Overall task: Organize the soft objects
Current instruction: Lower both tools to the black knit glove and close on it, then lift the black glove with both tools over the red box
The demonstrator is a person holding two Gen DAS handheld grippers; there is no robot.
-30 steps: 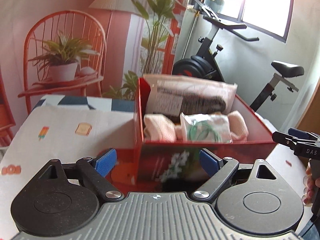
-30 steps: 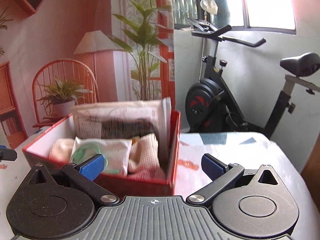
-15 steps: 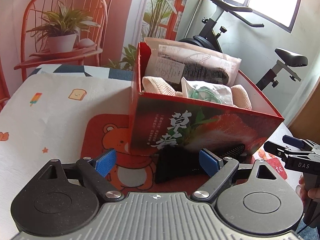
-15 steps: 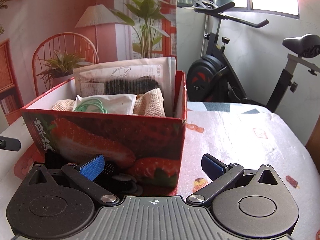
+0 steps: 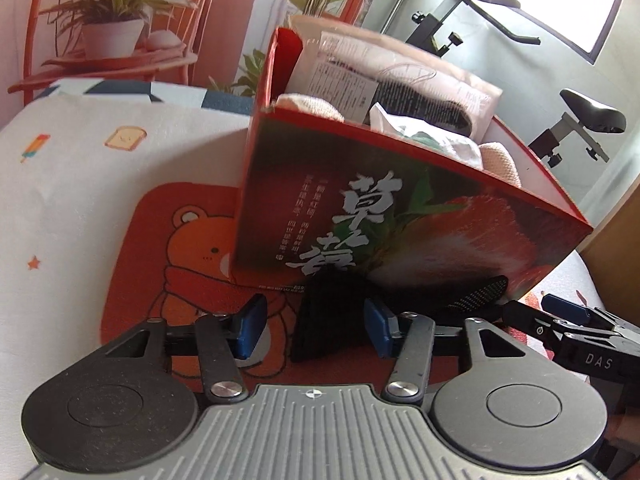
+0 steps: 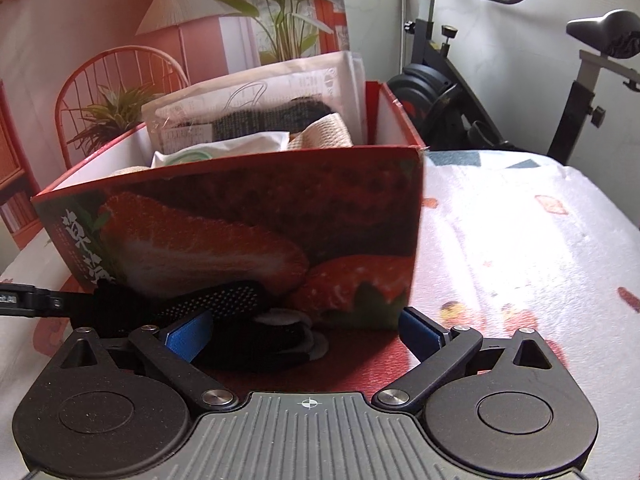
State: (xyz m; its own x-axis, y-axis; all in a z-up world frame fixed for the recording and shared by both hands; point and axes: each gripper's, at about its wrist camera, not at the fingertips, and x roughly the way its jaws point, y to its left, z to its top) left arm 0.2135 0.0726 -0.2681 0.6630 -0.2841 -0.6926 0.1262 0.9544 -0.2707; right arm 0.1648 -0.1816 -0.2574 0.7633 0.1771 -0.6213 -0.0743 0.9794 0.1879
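Observation:
A red strawberry-print box (image 5: 400,216) (image 6: 240,232) stands on the table and holds beige cloths (image 5: 308,106), a white packet (image 6: 224,150) and a large plastic-wrapped package (image 5: 400,80). A black soft item with a dotted strap (image 5: 332,320) (image 6: 248,320) lies on the red bear mat (image 5: 168,248) against the box's front. My left gripper (image 5: 314,330) is open, low over the black item's left end. My right gripper (image 6: 304,332) is open around its right part. The right gripper's fingertips (image 5: 568,320) show in the left wrist view.
The table has a white patterned cloth (image 6: 520,240). Behind it stand an exercise bike (image 6: 460,92), a red wire chair with a potted plant (image 5: 112,36), a floor lamp (image 6: 176,12) and a tall plant.
Both grippers have come down from box-top height to table level in front of the box. The black item is now between their open fingers. The left fingers have narrowed somewhat.

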